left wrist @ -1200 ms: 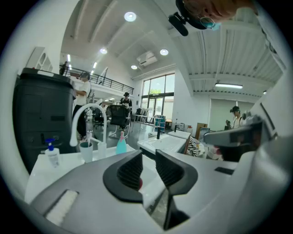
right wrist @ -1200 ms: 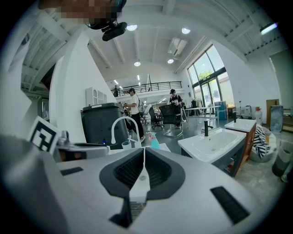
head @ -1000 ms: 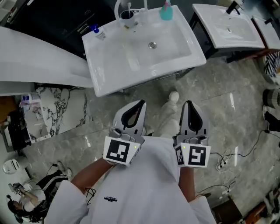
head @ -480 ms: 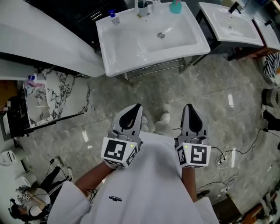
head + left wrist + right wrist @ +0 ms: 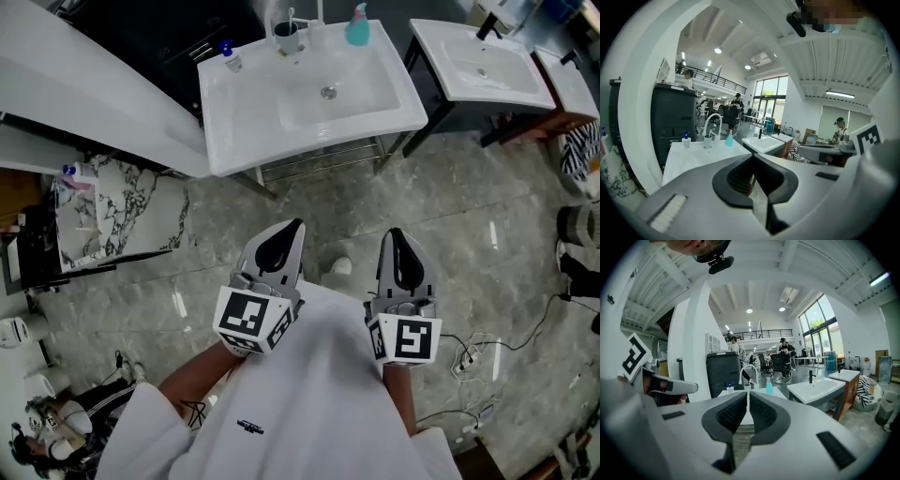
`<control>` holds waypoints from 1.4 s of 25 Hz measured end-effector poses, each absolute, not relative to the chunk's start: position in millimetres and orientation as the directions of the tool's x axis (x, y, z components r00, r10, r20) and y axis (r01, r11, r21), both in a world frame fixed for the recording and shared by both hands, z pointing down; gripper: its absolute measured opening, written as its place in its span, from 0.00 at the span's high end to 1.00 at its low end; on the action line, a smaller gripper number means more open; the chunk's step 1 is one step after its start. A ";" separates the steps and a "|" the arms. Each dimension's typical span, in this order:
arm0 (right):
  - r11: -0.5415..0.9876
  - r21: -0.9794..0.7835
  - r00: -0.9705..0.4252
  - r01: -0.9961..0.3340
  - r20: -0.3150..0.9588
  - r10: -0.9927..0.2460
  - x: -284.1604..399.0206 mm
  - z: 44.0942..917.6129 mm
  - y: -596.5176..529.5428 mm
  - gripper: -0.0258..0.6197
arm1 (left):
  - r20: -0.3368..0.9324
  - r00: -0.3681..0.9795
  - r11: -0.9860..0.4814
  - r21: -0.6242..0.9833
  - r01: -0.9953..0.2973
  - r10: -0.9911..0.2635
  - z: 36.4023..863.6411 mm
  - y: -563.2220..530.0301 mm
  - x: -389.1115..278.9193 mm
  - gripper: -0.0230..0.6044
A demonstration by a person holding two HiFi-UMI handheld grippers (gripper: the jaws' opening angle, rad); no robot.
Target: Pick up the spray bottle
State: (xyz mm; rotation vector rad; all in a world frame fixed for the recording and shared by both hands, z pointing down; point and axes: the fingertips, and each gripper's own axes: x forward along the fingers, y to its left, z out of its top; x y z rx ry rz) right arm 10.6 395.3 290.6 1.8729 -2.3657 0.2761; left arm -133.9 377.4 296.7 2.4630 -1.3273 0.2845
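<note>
Head view looks down on two grippers held in front of the person's white shirt [image 5: 319, 394]. The left gripper [image 5: 298, 223] and the right gripper [image 5: 395, 232] each have their jaws pressed together, and the two gripper views show nothing between them. Beyond the tips there is only grey floor [image 5: 450, 187], and further on stands a white sink [image 5: 248, 122]. The spray bottle [image 5: 357, 26], which I take to be the teal one, stands upright on the back edge of this sink. A cup [image 5: 286, 36] is near it on the left, and a small bottle [image 5: 226, 56] with a blue cap stands further left. I judge the task to be only at the approach step, because the spray bottle is well apart from both grippers. The next move calls for coming closer and opening one gripper, probably the right. Its jaws must then go around the body of the bottle without knocking the cup.
</note>
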 end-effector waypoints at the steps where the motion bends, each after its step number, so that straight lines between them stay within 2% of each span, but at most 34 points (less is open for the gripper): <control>1: 0.229 -0.084 -0.241 -0.970 0.194 -0.951 16.5 289.3 396.9 0.95 | 0.322 0.544 -0.511 0.187 -0.839 -0.775 296.9 378.3 -125.9 0.96; 5: 0.268 -0.091 -0.280 -0.959 0.173 -0.944 34.3 285.0 390.6 0.95 | 0.314 0.539 -0.506 0.184 -0.842 -0.782 294.8 379.6 -101.9 0.96; 14: 0.313 -0.062 -0.319 -0.948 0.183 -0.930 39.4 294.3 346.4 0.95 | 0.302 0.511 -0.468 0.206 -0.859 -0.805 294.6 342.0 -97.0 0.96; 24: 0.258 -0.069 -0.267 -0.964 0.193 -0.944 40.6 288.8 232.3 0.95 | 0.287 0.548 -0.509 0.204 -0.837 -0.786 292.9 210.8 -99.7 0.96; 35: 0.206 -0.038 -0.209 -0.978 0.160 -0.965 -0.1 270.2 79.0 0.95 | 0.278 0.607 -0.574 0.200 -0.794 -0.744 289.9 63.2 -134.2 0.96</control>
